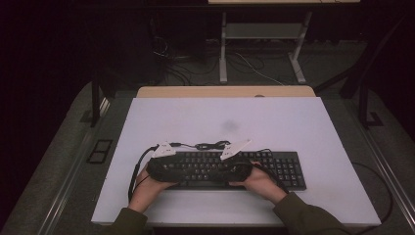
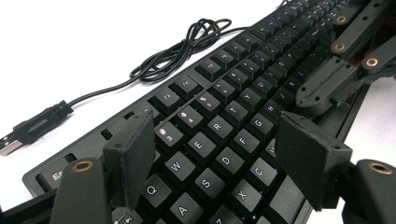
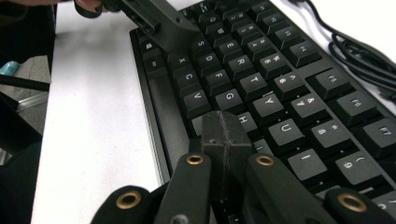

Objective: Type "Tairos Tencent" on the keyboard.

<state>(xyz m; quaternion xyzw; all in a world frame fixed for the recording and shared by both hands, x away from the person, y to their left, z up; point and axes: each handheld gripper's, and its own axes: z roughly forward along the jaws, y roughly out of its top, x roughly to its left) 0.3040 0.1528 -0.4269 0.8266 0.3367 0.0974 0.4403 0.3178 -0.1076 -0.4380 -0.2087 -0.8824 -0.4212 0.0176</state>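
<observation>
A white tabletop holds a black keyboard lying lengthwise near the person's edge. Its coiled black cable rests on the table just behind it, ending in a USB plug. The left gripper hovers over the keyboard's left letter keys, jaws spread wide apart. The right gripper sits over the middle keys by the H key, jaws pressed together, holding nothing.

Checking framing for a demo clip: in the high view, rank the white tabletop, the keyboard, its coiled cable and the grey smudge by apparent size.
1. white tabletop
2. keyboard
3. coiled cable
4. grey smudge
The last two look close; the cable's spread seems slightly wider.
</observation>
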